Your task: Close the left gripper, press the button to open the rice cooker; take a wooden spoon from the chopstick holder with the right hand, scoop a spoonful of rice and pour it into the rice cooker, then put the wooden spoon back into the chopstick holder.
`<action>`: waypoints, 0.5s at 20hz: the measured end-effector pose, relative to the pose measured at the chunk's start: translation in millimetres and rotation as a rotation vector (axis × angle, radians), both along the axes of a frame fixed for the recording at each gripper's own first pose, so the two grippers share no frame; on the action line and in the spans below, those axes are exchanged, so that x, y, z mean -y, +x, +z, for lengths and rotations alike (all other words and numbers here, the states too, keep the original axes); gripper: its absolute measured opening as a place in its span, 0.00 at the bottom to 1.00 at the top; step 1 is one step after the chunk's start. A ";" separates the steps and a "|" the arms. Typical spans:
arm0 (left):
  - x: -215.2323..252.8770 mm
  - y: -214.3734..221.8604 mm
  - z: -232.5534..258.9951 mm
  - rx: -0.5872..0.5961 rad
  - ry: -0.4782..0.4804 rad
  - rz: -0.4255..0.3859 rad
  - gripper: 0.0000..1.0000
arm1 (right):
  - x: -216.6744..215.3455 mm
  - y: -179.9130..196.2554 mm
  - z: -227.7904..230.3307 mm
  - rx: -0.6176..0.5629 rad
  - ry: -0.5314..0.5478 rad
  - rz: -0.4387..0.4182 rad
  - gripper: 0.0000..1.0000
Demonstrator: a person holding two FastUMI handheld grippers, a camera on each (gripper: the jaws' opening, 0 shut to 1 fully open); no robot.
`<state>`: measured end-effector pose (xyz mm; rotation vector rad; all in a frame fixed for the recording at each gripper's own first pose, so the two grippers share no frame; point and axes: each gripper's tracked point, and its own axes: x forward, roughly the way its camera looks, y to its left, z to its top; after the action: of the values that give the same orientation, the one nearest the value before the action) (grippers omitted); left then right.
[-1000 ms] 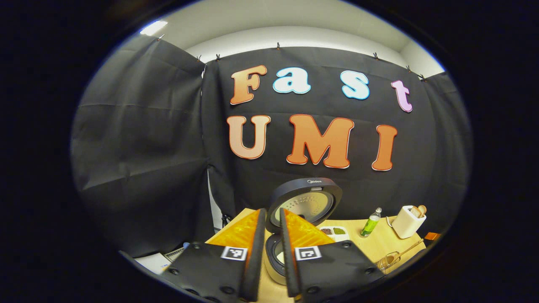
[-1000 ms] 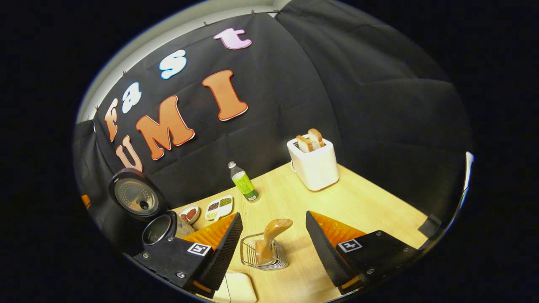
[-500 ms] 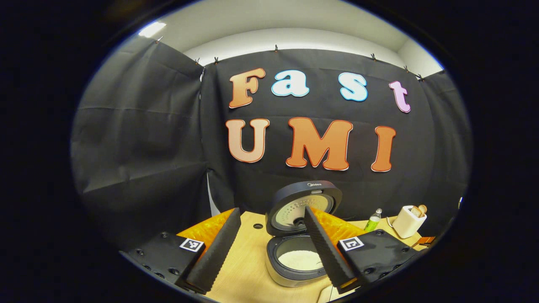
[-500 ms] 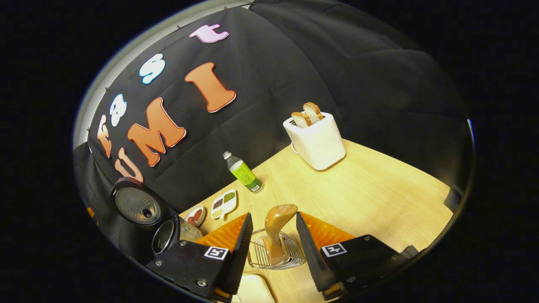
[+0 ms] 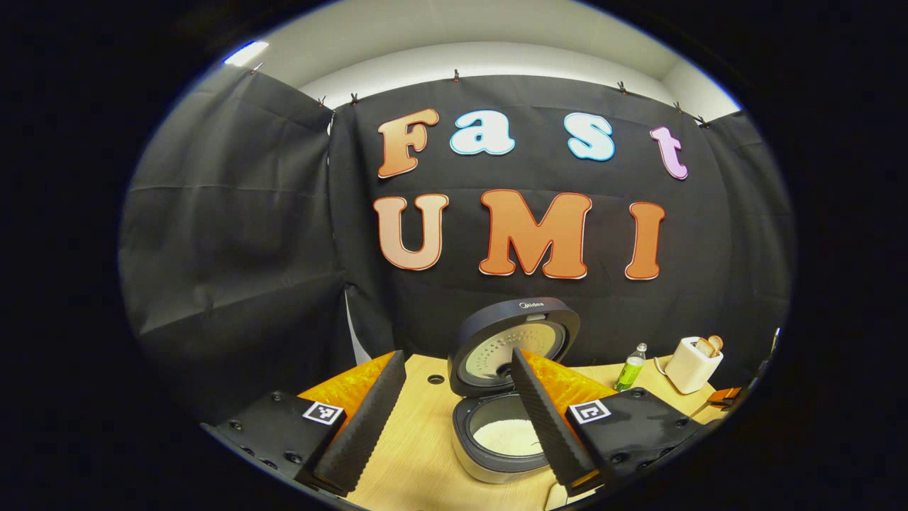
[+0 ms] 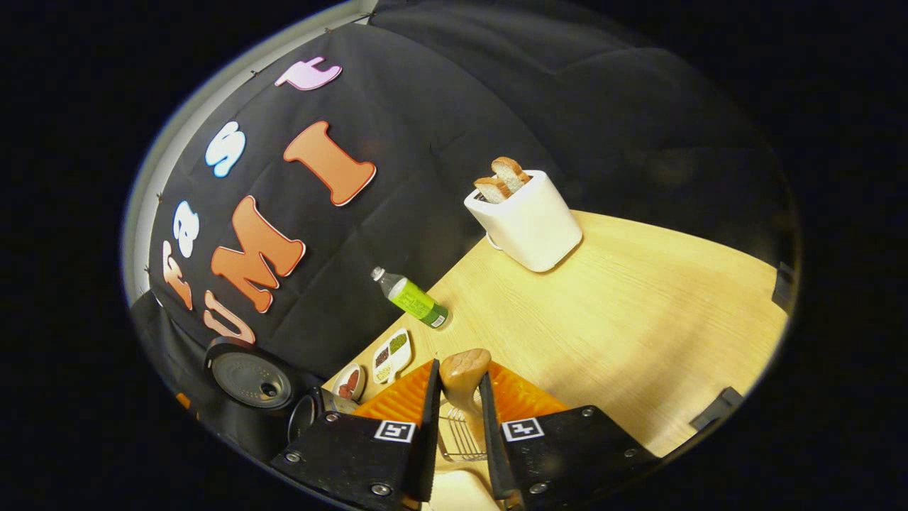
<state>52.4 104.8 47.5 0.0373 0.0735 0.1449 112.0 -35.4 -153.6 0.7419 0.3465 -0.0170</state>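
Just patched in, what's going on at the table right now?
The rice cooker stands with its lid up, white rice visible inside. The left tool is open in front of it, holding nothing. The right tool has both fingers pressed on the wooden spoon, which stands in the wire chopstick holder, not yet lifted out.

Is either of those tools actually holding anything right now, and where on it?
The right tool grips the wooden spoon just below its top end. The left tool holds nothing.

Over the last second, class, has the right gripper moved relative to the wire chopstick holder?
Yes. The right gripper has moved in over the chopstick holder and closed from wide open onto the wooden spoon standing in it.
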 end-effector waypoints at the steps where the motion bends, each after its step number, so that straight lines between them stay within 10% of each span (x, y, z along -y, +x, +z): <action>1: 1.8 1.2 -0.6 -0.001 -0.002 -0.009 0.98 | -4.5 -2.7 1.2 0.000 0.004 0.005 0.27; 10: 7.0 8.1 3.6 0.012 -0.012 -0.063 0.98 | -20.9 -30.5 78.3 0.120 -0.129 0.021 0.18</action>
<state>60.5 97.8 51.1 0.0265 0.0610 0.0821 81.5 -14.5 -75.4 0.6081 0.2364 0.0249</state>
